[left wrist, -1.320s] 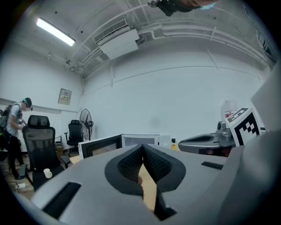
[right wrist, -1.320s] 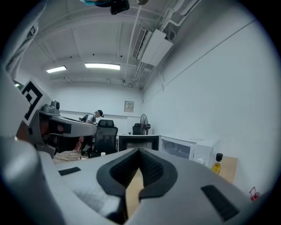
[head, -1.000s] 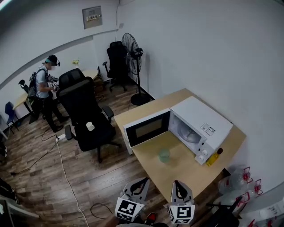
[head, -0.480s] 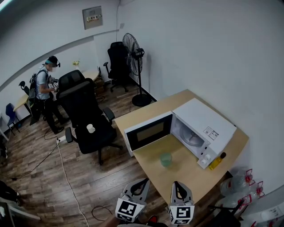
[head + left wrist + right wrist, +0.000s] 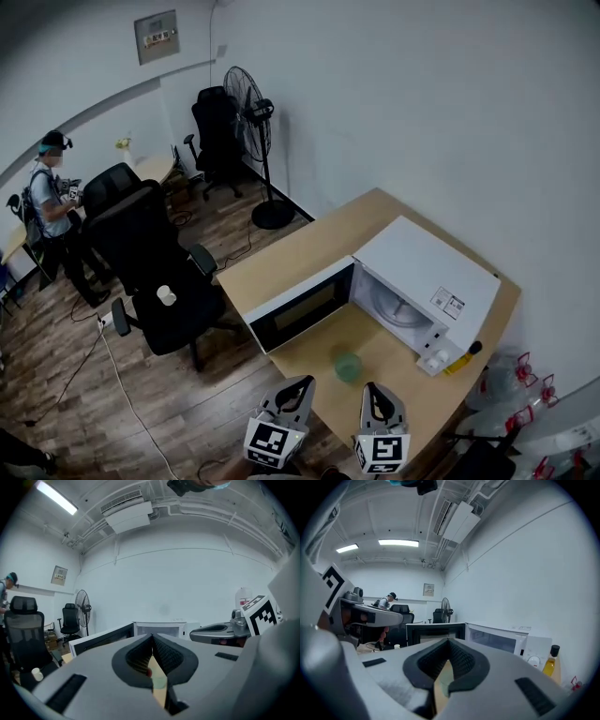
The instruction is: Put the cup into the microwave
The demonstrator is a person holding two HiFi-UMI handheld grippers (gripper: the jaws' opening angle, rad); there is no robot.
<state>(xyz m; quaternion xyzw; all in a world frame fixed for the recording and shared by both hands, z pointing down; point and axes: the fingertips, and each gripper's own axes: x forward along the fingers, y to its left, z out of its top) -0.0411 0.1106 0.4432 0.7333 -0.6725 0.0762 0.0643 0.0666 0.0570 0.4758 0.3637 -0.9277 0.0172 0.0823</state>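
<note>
A pale green cup (image 5: 348, 365) stands upright on the wooden table (image 5: 309, 248), just in front of the white microwave (image 5: 427, 272). The microwave's door (image 5: 300, 307) is swung wide open to the left and its cavity holds nothing I can see. My left gripper (image 5: 302, 384) and right gripper (image 5: 377, 389) hover side by side at the table's near edge, both short of the cup. In the left gripper view my left gripper (image 5: 152, 641) has its tips together with nothing held. My right gripper (image 5: 449, 644) is likewise shut and holds nothing.
A yellow oil bottle (image 5: 459, 357) stands against the microwave's right front corner. A black office chair (image 5: 150, 272) with a small white cup (image 5: 167, 295) on its seat stands left of the table. A standing fan (image 5: 246, 98) and a person (image 5: 52, 187) are farther back.
The table, microwave and cup have drawn closer and shifted left in the head view as I moved toward them. Both grippers now reach the table's near edge. Their jaws look the same.
</note>
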